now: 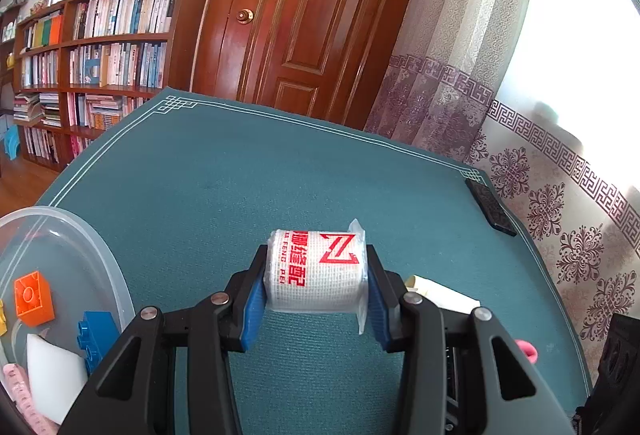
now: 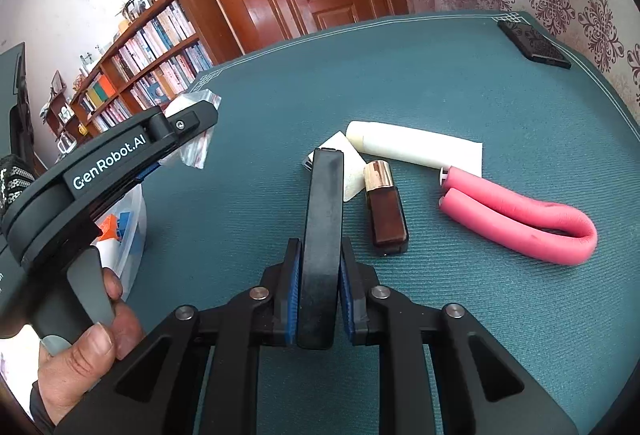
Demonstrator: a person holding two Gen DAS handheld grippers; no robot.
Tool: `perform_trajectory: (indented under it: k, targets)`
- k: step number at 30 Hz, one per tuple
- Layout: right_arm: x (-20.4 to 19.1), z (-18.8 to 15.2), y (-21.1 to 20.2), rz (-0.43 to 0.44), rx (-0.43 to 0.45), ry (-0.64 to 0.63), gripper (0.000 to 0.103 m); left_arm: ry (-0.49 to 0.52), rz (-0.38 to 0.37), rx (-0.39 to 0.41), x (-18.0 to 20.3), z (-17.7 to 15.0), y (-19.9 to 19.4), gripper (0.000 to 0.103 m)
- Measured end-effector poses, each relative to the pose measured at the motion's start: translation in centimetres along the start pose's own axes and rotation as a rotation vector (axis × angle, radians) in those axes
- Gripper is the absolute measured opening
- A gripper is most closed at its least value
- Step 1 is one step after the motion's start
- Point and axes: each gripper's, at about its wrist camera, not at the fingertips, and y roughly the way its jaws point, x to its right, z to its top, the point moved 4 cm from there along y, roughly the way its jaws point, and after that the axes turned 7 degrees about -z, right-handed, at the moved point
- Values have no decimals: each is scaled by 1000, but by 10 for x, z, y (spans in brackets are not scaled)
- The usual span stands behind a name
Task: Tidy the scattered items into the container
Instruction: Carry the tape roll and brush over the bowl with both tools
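Partly cut off at eight o'clock, the tub [image 1: 116, 275] sat beside the left gripper [image 1: 316, 275], clamped on a bandage roll [image 1: 316, 271]; the right gripper [image 2: 319, 299] squeezed a black bar [image 2: 322, 235] above open mat [image 2: 480, 83].

Container [image 1: 116, 275]: cut by the left edge of my left wrist view; only part of its rim and inside shows.
Pink strip [image 1: 22, 391]: in the container's corner, mostly out of frame; can't tell what it is.
White tube [image 1: 440, 293]: half hidden behind my left tool [image 1: 316, 295].
Pink loop [image 1: 526, 349]: only a tip shows there.
White packet [image 2: 352, 171]: partly covered by the black bar [image 2: 322, 235] in my right tool [image 2: 318, 299].
Book spines [image 1: 116, 15]: too small to read.
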Motion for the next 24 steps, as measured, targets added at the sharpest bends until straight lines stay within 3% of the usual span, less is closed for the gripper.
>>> perform_trajectory:
  k: [13,24]
  targets:
    - [-41,1,-9,52,23,-65,19,-17,9,54,-17,8,-42,48]
    - [-99,-3,-9,141,32,-160,19,-54,93,77,-68,10,-88,48]
